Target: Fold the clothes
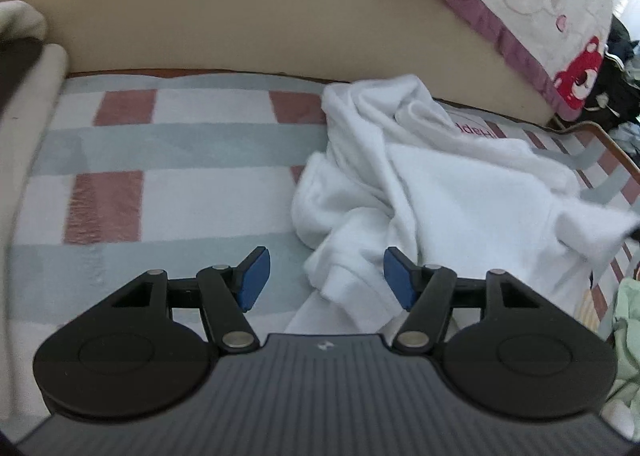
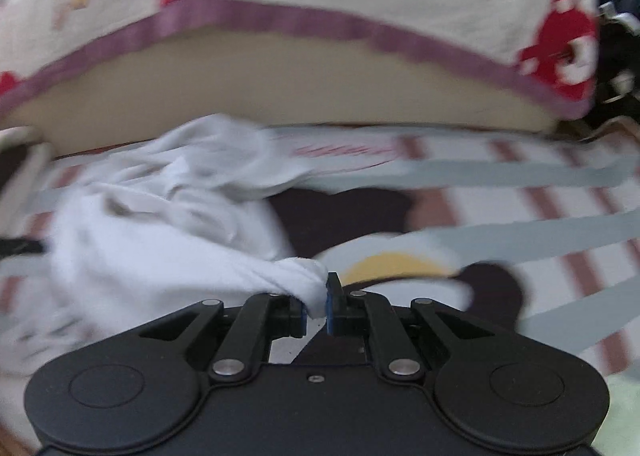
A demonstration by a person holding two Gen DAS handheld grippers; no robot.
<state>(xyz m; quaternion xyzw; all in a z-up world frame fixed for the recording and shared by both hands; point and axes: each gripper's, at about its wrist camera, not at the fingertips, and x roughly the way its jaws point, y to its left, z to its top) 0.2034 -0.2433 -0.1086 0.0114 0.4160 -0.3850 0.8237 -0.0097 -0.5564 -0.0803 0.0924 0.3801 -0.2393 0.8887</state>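
Observation:
A crumpled white garment [image 1: 440, 192] lies on the checked blanket [image 1: 180, 144], right of centre in the left wrist view. My left gripper [image 1: 326, 280] is open and empty, its blue pads [image 1: 254, 280] just above the garment's near cuff. In the right wrist view my right gripper [image 2: 318, 306] is shut on a bunched edge of the white garment [image 2: 160, 240], which trails off to the left. The view is blurred by motion.
A beige mattress edge [image 1: 260, 28] under a red-and-white bear quilt with a purple border [image 1: 532, 0] runs along the back. A pale green cloth [image 1: 628, 320] lies at the right. A dark, white and yellow print [image 2: 384, 268] shows on the blanket ahead of the right gripper.

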